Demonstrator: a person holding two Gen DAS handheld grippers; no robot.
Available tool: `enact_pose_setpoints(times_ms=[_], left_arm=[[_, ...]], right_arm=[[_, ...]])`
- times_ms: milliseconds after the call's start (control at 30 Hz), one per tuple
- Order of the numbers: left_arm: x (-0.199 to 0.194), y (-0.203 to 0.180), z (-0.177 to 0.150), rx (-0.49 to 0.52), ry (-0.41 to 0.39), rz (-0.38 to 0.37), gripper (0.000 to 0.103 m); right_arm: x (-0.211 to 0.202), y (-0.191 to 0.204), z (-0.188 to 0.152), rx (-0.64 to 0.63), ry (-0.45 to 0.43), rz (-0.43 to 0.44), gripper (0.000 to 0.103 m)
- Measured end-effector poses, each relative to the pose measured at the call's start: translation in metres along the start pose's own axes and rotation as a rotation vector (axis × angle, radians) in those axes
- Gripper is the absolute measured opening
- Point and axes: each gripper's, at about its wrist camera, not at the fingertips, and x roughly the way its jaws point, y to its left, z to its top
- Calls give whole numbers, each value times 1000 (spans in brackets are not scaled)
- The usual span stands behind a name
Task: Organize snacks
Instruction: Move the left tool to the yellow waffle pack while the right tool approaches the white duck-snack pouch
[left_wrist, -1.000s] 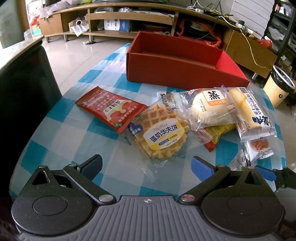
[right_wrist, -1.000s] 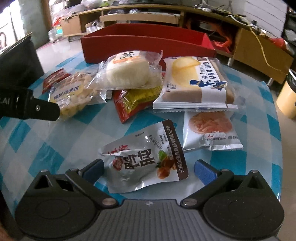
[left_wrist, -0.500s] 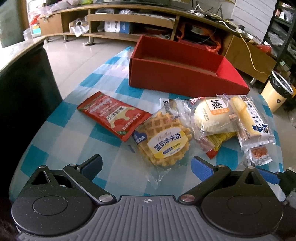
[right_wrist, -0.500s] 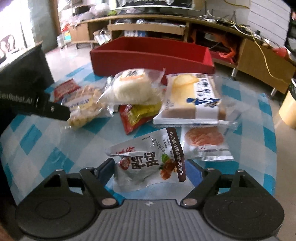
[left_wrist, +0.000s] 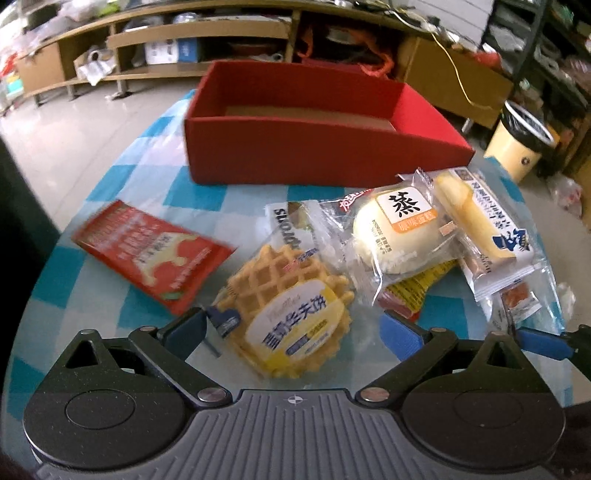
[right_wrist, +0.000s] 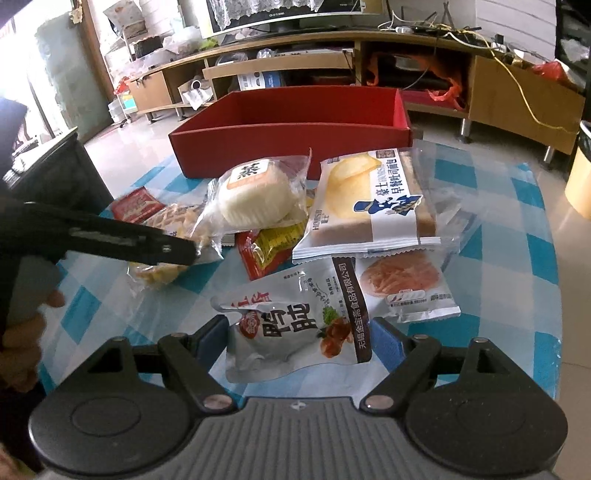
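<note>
On the surface (left_wrist: 110, 280) with its blue-and-white checked cloth, the snacks lie in a loose row before the red box (left_wrist: 317, 147), which stands at the far edge and looks empty inside. From the left: a red sachet (left_wrist: 147, 254) lies alone, then a waffle pack (left_wrist: 291, 325), a steamed cake pack (left_wrist: 399, 229) resting on a red-and-yellow packet (left_wrist: 417, 288), and a sliced bread pack (left_wrist: 487, 229). Near the right, a white pouch (right_wrist: 295, 325) with dark lettering sits just beside a small packet of orange strips (right_wrist: 406, 288). The left hand-held gripper (left_wrist: 291, 328) is spread wide, its fingers to either side of the waffle pack without pressing it. The right hand-held gripper (right_wrist: 295, 336) has just narrowed and now clamps the white pouch between its blue pads.
</note>
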Motion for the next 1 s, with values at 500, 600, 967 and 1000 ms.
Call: enact_pose_setpoints(times_ms=[500, 600, 967, 1000], left_arm=[[-26, -9, -41, 65, 98, -67, 76], [-35, -17, -36, 129, 29, -16, 91], [-4, -43, -14, 627, 55, -29, 101], [0, -43, -14, 630, 69, -41, 101]], right_arm=[[-2, 0, -1, -2, 5, 21, 82], [-5, -1, -1, 4, 2, 28, 82], [-5, -10, 0, 33, 8, 31, 82], [-3, -11, 0, 35, 15, 31, 82]])
